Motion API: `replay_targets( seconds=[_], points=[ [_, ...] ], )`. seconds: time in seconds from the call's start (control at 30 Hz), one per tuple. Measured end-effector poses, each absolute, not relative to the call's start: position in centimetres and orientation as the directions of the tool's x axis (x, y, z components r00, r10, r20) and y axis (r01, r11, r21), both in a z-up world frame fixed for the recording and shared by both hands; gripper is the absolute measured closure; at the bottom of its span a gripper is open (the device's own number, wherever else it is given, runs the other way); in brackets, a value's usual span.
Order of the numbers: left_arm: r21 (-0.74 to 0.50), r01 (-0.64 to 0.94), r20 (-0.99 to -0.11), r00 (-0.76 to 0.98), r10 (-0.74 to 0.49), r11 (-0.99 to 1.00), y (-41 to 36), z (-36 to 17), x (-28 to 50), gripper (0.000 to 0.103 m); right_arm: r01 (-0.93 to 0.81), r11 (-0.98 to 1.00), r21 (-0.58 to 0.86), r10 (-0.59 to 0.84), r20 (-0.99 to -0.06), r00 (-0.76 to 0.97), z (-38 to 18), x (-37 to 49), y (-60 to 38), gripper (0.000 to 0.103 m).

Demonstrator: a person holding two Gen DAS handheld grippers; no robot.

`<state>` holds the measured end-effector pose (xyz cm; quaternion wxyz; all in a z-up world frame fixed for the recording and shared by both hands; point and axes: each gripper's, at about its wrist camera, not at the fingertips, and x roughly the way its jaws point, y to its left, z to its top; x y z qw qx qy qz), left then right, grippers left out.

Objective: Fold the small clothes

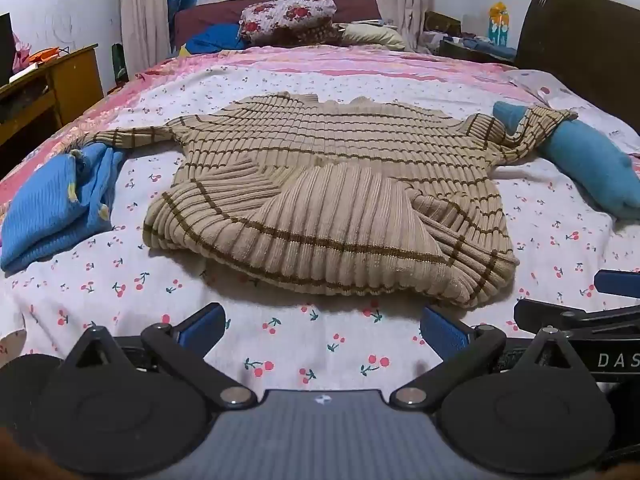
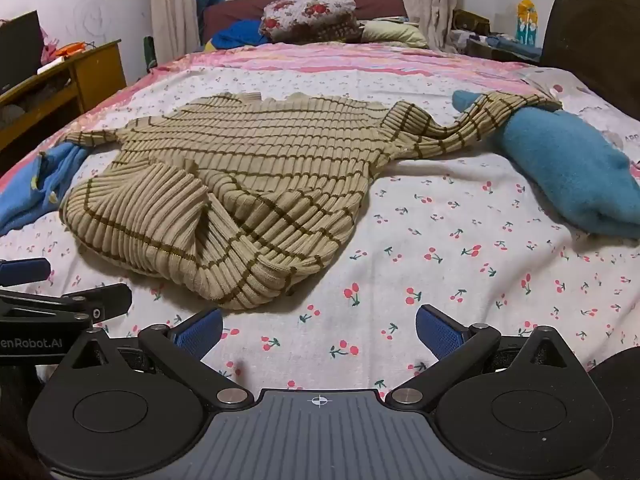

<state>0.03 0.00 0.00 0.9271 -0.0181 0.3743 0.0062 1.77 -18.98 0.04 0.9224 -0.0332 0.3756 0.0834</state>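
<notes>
A beige ribbed sweater with brown stripes (image 1: 332, 184) (image 2: 240, 184) lies spread on the bed, its near hem bunched and folded over. One sleeve reaches left onto a blue knit garment (image 1: 56, 208) (image 2: 36, 192). The other sleeve drapes over a teal folded garment (image 1: 592, 168) (image 2: 568, 168) at the right. My left gripper (image 1: 324, 326) hovers open just short of the sweater's near hem, nothing between its blue pads. My right gripper (image 2: 320, 330) is open over bare sheet, to the right of the hem. Each gripper's edge shows in the other's view.
The cherry-print sheet (image 1: 320, 360) (image 2: 460, 280) covers the bed. Floral pillows (image 1: 288, 14) and bedding pile up at the far end under a window. A wooden desk (image 1: 48, 84) stands left. A dark headboard (image 1: 580, 40) rises at the right.
</notes>
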Motion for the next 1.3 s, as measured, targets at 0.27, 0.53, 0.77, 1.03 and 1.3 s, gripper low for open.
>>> replay_targets(
  seconds=[0.27,0.53,0.77,1.03,1.3],
  points=[
    [-0.029,-0.026,-0.694,0.720,-0.001,0.999,-0.06,0.00,-0.04,0.000,-0.179,0.984,0.007,0.132,-0.702,0.699,-0.12,1.78,-18.95,0.000],
    [-0.024,-0.028,-0.696,0.718,0.003,0.999,-0.30,-0.61,-0.50,0.000,-0.180,0.984,0.007,0.132,-0.704,0.698,-0.32,1.79,-18.85,0.000],
    [-0.027,-0.029,-0.706,0.708,0.002,0.999,0.01,-0.40,-0.04,0.000,-0.180,0.984,0.005,0.131,-0.706,0.696,-0.36,1.83,-18.83,0.000],
    [-0.030,-0.030,-0.708,0.707,0.000,0.999,0.12,-0.54,-0.06,0.000,-0.180,0.984,0.003,0.129,-0.707,0.695,-0.44,1.86,-18.79,0.000],
    [-0.029,-0.032,-0.718,0.696,0.002,0.999,0.21,-0.73,0.05,0.000,-0.180,0.984,0.001,0.128,-0.709,0.694,-0.54,1.89,-18.75,0.000]
  ],
)
